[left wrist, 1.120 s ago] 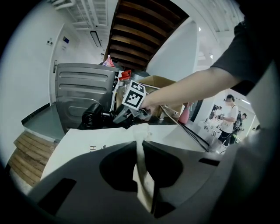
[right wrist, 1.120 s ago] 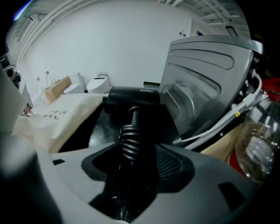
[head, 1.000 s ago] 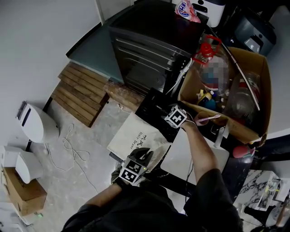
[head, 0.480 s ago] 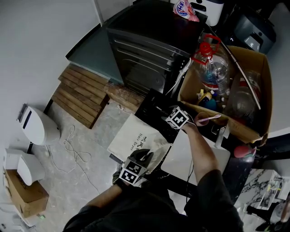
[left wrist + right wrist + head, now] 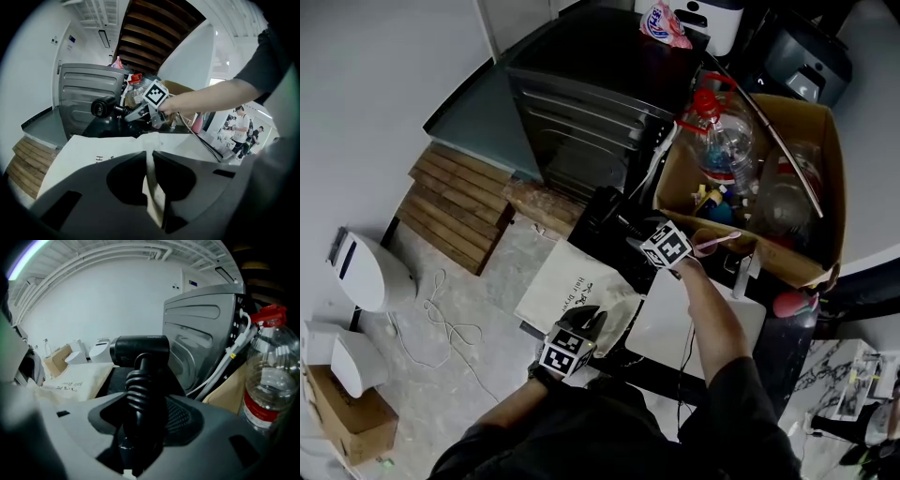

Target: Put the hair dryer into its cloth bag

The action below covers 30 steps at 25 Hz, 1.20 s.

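The black hair dryer [image 5: 140, 352] stands up between my right gripper's [image 5: 140, 416] jaws, which have just closed onto its ribbed handle and hold it. In the left gripper view the hair dryer [image 5: 101, 108] hangs lifted above the dark table, barrel pointing left, with the right gripper [image 5: 130, 114] behind it. The cream cloth bag [image 5: 565, 289] lies flat at the table's front left. My left gripper [image 5: 150, 157] is shut on a fold of the bag's edge [image 5: 152, 187]. In the head view the right gripper [image 5: 630, 228] sits just behind the bag and the left gripper [image 5: 592, 321] at its near edge.
A black drawer cabinet [image 5: 600, 94] stands behind. A cardboard box [image 5: 825, 187] with a large plastic bottle [image 5: 724, 141] and clutter is at the right. A white board [image 5: 698, 323] lies next to the bag. A wooden pallet [image 5: 459, 206], cable and white appliances [image 5: 361, 272] are on the floor.
My right gripper has risen a little with the hair dryer in it. The left gripper keeps its hold on the bag and has not moved.
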Tool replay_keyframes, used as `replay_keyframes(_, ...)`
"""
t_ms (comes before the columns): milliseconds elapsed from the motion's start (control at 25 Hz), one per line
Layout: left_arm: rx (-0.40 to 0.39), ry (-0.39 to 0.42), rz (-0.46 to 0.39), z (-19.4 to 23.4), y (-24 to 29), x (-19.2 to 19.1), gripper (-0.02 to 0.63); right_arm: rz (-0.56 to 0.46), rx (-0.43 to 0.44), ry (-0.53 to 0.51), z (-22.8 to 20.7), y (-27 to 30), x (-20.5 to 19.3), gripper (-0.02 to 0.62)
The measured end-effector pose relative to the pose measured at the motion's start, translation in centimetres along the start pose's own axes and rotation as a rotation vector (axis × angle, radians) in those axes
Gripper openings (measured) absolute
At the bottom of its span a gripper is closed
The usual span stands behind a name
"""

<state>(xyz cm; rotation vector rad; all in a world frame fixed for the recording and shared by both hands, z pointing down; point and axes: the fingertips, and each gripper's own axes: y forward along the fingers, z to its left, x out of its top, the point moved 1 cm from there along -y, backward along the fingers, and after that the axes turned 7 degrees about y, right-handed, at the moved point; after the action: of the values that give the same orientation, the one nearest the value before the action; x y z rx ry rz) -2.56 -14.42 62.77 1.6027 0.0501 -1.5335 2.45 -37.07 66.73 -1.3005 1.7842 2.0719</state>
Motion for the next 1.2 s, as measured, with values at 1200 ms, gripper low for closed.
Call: replay_keyframes(1200, -0.019, -0.037, 0.006, 0.8, 0.9, 0.4, 0.028, 0.023, -0.108, 0.105, 3.8, -16.2, -13.0, 0.227)
